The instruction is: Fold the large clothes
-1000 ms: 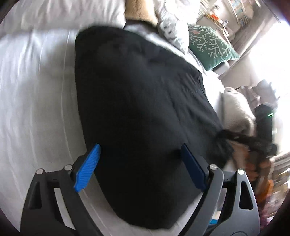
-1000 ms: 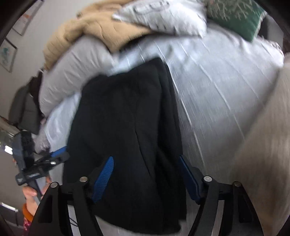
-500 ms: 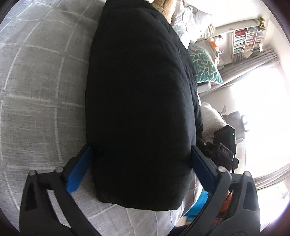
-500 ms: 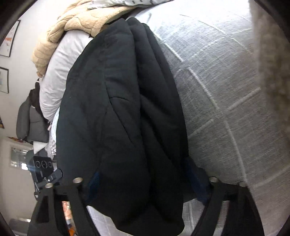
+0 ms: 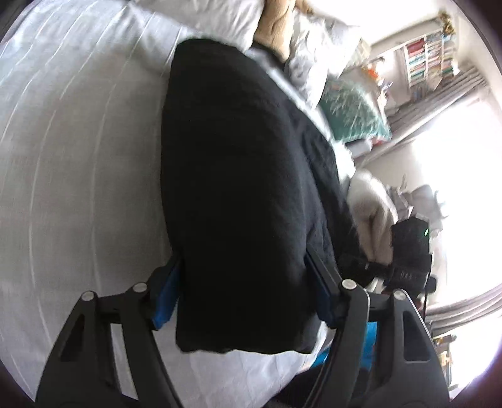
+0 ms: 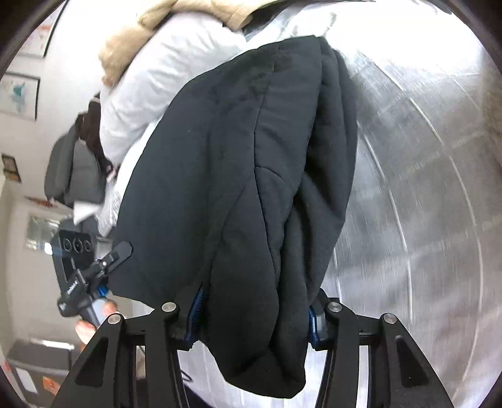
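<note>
A large black padded garment [image 5: 238, 175] lies folded lengthways on the white bed [image 5: 69, 150]. My left gripper [image 5: 243, 292] straddles its near end, blue pads pressed against both sides of the thick fold. In the right wrist view the same garment [image 6: 238, 163] shows its layered folds and a seam. My right gripper [image 6: 254, 309] is closed on the bunched near end of it, which hangs over the jaws. The left gripper [image 6: 94, 266] shows at the left of that view, held in a hand.
White pillows [image 5: 194, 18], a beige blanket [image 6: 147, 34] and a green patterned cushion [image 5: 354, 110] lie at the head of the bed. A cream fleece [image 5: 373, 213] lies beside the garment. A grey chair [image 6: 72, 169] stands by the wall. Shelves [image 5: 429, 59] and a bright window stand beyond.
Both grippers have come down onto the garment's near end and narrowed around it. The jaws were wide apart above the cloth a second ago; the cloth now bunches between the pads.
</note>
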Demonstrator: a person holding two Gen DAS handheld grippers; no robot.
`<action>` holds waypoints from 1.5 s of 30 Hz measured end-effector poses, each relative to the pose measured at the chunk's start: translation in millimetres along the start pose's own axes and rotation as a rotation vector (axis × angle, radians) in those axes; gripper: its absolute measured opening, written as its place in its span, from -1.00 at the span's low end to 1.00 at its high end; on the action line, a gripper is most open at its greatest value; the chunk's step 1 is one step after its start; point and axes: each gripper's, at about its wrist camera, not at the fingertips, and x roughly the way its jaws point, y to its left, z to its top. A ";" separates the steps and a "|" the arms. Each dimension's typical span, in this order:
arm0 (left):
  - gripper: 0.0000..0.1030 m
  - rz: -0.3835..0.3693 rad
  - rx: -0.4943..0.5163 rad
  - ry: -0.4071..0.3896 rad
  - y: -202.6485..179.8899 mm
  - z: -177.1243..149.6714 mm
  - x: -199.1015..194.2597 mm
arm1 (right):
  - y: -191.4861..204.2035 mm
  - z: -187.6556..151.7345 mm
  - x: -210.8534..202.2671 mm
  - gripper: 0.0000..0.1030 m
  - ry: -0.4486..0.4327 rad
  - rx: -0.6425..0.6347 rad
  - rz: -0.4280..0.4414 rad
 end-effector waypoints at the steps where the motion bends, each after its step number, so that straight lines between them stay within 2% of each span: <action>1: 0.43 0.037 0.011 0.025 3.0 -9.6 6.9 | -2.1 -6.1 0.4 0.10 0.005 0.001 -0.032; 3: 0.47 0.087 0.046 0.025 3.0 -15.6 10.3 | -15.2 -18.1 5.4 0.27 0.006 0.014 -0.122; 4: 0.47 0.097 0.058 0.015 -1.2 -16.9 6.2 | -22.0 -21.8 7.6 0.36 0.005 0.027 -0.135; 7: 0.44 0.119 0.105 -0.048 -17.2 -18.3 -13.4 | -23.4 -33.6 -1.5 0.37 -0.042 0.043 -0.157; 10: 0.31 0.123 0.173 -0.132 -34.6 -26.2 -36.0 | -4.6 -42.3 -28.6 0.37 -0.146 -0.024 -0.251; 12: -0.04 0.104 0.225 -0.185 -46.1 -31.5 -43.9 | 19.8 -50.6 -44.4 0.37 -0.241 -0.096 -0.314; 13: -0.15 0.092 0.246 -0.198 -49.6 -34.1 -45.6 | 35.3 -55.5 -50.7 0.36 -0.301 -0.140 -0.328; 14: -0.35 0.067 0.274 -0.202 -53.5 -37.3 -45.3 | 43.2 -58.4 -54.0 0.36 -0.336 -0.170 -0.329; 16: -0.46 0.023 0.331 -0.166 -60.6 -44.6 -33.7 | 59.4 -63.5 -52.2 0.14 -0.408 -0.234 -0.335; 17: -0.51 0.028 0.345 -0.147 -61.6 -46.7 -28.0 | 67.7 -65.9 -46.8 0.08 -0.433 -0.270 -0.344; 19: -0.60 0.090 0.357 -0.074 -54.5 -48.8 -2.3 | 71.4 -61.9 -30.9 -0.11 -0.417 -0.299 -0.352; 21: -0.83 0.106 0.337 -0.018 -43.3 -49.5 14.5 | 65.9 -55.8 -7.1 -0.21 -0.344 -0.279 -0.384; 22: -0.94 0.106 0.317 0.017 -35.7 -50.3 23.8 | 56.1 -52.3 6.6 -0.24 -0.292 -0.257 -0.439; 24: -0.95 0.116 0.308 0.076 -30.0 -54.2 41.1 | 34.3 -52.9 20.1 -0.23 -0.216 -0.234 -0.527; 26: -0.95 0.161 0.354 0.103 -35.8 -61.5 52.1 | 24.5 -47.0 31.6 -0.17 -0.159 -0.207 -0.545; 27: -0.95 0.169 0.370 0.106 -40.1 -64.2 52.6 | 22.9 -45.8 33.0 -0.10 -0.158 -0.200 -0.553; 29: -0.95 0.174 0.396 0.113 -50.0 -69.8 50.9 | 25.0 -48.5 30.7 -0.08 -0.184 -0.212 -0.567; 31: -0.86 0.171 0.411 0.108 -57.2 -75.0 42.5 | 28.5 -54.8 25.3 -0.03 -0.219 -0.233 -0.566; 33: -0.43 0.160 0.426 0.091 -64.5 -76.4 35.5 | 27.9 -62.2 16.5 0.07 -0.240 -0.231 -0.557; 34: -0.29 0.145 0.433 0.070 -68.1 -76.9 28.1 | 26.3 -64.5 10.7 0.13 -0.248 -0.217 -0.544; 35: -0.03 0.138 0.436 0.048 -73.2 -78.2 25.2 | 25.2 -64.1 7.3 0.16 -0.252 -0.201 -0.527; 36: 0.15 0.139 0.434 0.025 -75.0 -74.6 18.9 | 22.4 -64.3 2.1 0.20 -0.259 -0.179 -0.501; 39: 0.38 0.190 0.406 -0.064 -82.4 -70.5 -1.3 | 12.6 -65.1 -14.2 0.25 -0.293 -0.108 -0.445; 43: 0.51 0.293 0.358 -0.154 -89.6 -76.5 -14.7 | 24.8 -72.1 -22.8 0.36 -0.332 -0.142 -0.493; 45: 0.56 0.377 0.345 -0.203 -94.2 -83.7 -18.8 | 36.1 -79.6 -23.9 0.42 -0.347 -0.178 -0.517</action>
